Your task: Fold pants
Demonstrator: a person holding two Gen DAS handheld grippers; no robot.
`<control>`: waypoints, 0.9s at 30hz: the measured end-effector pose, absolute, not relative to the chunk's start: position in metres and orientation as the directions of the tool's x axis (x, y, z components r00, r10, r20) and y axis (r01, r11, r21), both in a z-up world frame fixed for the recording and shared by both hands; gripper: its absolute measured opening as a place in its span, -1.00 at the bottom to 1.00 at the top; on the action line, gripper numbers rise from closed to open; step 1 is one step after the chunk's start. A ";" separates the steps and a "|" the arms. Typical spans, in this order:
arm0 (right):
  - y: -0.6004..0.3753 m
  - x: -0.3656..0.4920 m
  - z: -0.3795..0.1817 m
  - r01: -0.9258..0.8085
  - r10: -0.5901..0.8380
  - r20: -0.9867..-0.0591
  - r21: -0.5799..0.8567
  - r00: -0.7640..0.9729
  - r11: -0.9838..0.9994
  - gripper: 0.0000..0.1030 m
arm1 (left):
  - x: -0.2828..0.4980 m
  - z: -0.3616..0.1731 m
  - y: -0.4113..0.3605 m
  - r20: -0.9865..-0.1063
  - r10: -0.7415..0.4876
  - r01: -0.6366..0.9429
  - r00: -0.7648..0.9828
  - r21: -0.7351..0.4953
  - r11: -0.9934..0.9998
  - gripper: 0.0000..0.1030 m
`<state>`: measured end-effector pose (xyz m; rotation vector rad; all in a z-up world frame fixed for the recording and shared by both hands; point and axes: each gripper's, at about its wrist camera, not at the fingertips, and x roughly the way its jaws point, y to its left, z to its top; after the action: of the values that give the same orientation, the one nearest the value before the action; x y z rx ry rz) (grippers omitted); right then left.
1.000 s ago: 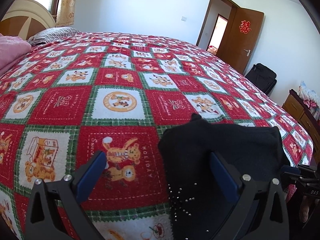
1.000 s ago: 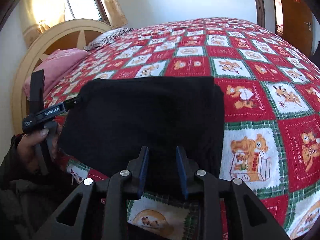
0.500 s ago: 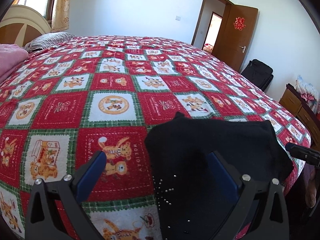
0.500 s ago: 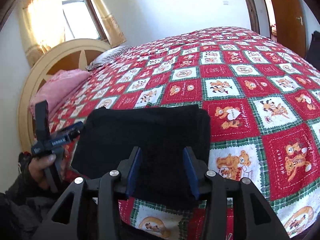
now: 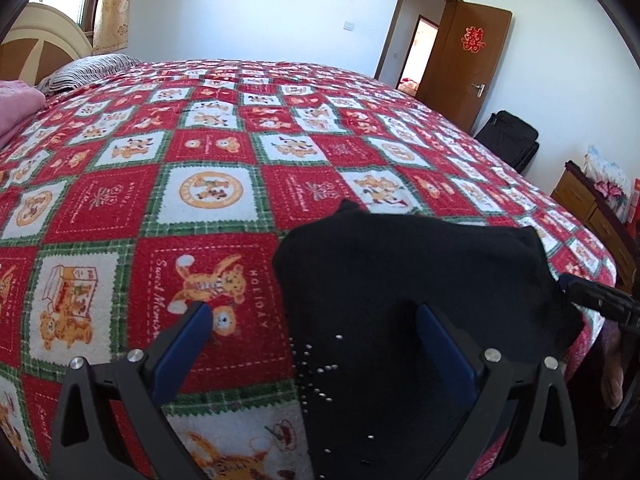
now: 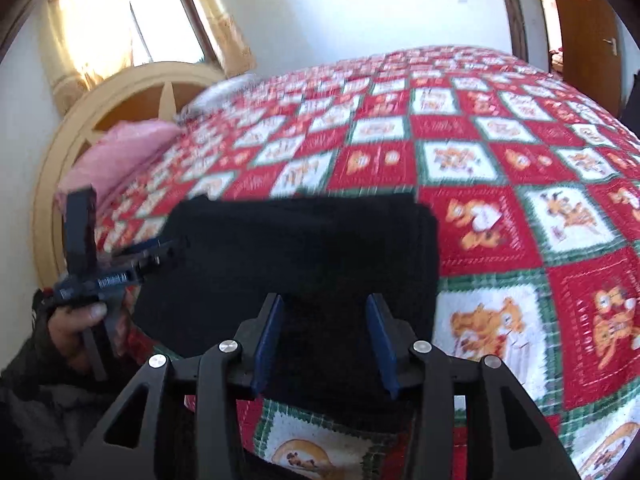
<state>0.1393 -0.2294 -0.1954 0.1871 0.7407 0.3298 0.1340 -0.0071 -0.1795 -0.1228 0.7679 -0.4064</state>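
The black pants lie folded into a compact rectangle at the near edge of the bed; they also show in the right wrist view. My left gripper is open, its right finger over the pants and its left finger over the quilt. It shows at the pants' left edge in the right wrist view. My right gripper is open above the near edge of the pants, holding nothing. Its tip shows at the pants' right edge in the left wrist view.
The bed is covered by a red, white and green bear-print quilt. A pink blanket and a striped pillow lie by the headboard. A black bag, a wooden dresser and an open door stand on the far side.
My right gripper opened, let go of the pants and drew back and up. My left gripper stayed open and pulled back slightly. The pants stay folded on the quilt.
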 end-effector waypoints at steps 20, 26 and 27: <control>-0.241 0.174 -0.214 -0.180 0.450 -0.643 0.441 0.620 0.879 -0.44 | 0.137 -0.182 -0.007 -0.585 -0.553 0.397 0.593 -0.385 0.833 -0.39; -0.215 0.170 -0.173 -0.284 0.476 -0.595 0.392 0.647 0.875 -0.47 | 0.135 -0.166 0.009 -0.545 -0.575 0.389 0.610 -0.426 0.816 -0.57; -0.208 0.173 -0.165 -0.304 0.485 -0.590 0.384 0.646 0.872 -0.47 | 0.134 -0.162 0.014 -0.536 -0.574 0.388 0.619 -0.426 0.817 -0.57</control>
<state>0.1734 -0.2083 -0.1654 0.2612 0.7434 0.4547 0.1344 0.0142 -0.1620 -0.2813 0.7118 -0.5613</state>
